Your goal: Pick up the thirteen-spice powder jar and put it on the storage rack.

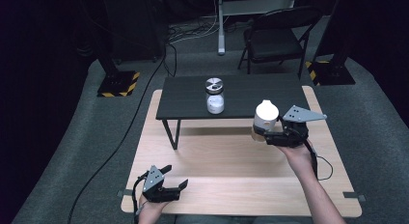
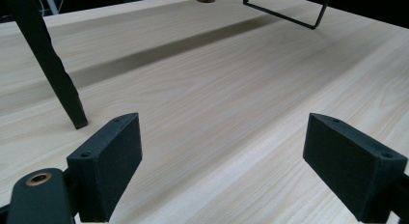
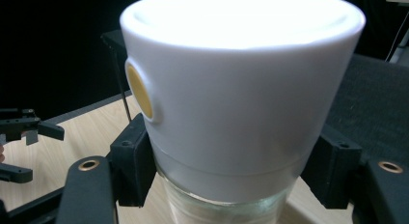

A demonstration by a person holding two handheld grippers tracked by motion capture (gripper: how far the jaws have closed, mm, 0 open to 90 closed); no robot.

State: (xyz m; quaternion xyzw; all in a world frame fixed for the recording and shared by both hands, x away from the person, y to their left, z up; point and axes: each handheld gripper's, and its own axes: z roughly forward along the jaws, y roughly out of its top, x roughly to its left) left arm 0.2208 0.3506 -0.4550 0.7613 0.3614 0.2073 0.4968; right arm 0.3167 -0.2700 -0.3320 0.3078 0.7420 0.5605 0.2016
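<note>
- Jar (image 1: 265, 121) with a white cap, up in the air by the black shelf's (image 1: 193, 96) front right corner, above the surface (image 1: 222, 166); right gripper (image 1: 270, 135) has its jaws clamped at the seam where cap meets glass.
- Risk, I'd say: that grip sits high and the glass below is smooth, so a tilt or jolt could let it slip and drop.
- Another risk: clipping the shelf edge, or nudging the silver-lidded jar (image 1: 214, 95) mid-shelf.
- Left gripper (image 1: 170, 188) at the surface's near left corner, jaws wide apart, holding nothing.
- Writing: none readable; just a yellow dot (image 3: 140, 91) on the cap.
</note>
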